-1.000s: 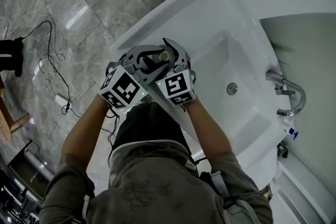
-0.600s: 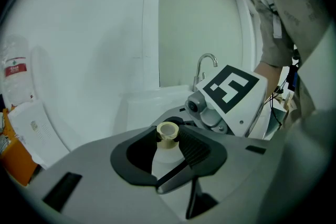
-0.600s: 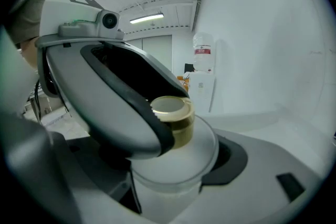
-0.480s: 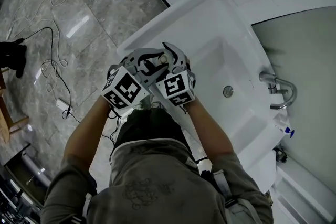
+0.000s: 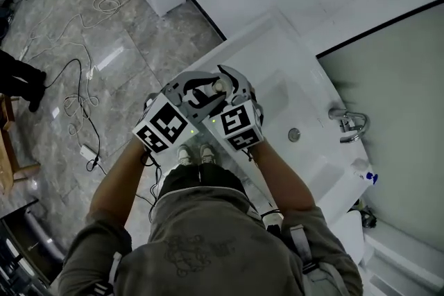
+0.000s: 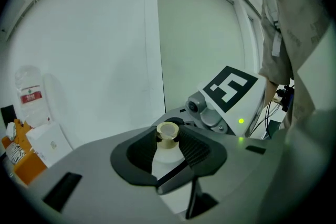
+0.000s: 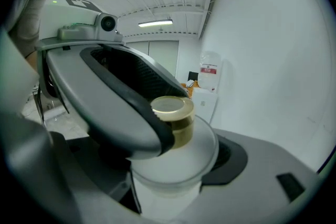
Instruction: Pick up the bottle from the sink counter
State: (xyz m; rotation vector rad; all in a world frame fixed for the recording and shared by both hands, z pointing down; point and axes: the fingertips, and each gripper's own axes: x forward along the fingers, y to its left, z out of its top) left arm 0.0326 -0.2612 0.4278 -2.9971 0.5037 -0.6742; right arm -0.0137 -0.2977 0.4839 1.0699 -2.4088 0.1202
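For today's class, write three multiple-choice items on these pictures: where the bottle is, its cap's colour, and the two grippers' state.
1. Where is the bottle?
A. Beside the tap
B. Between the left gripper and right gripper
C. On the floor
2. What colour is its cap?
A. Black
B. Green
C. Gold
3. How do the grippers stand?
A. Both open, empty
B. Both closed on the bottle
C. Only one holds it
Answers: 1 B, each gripper view shows it between the jaws; 2 C, the cap shines gold; 3 B, both pairs of jaws clamp it.
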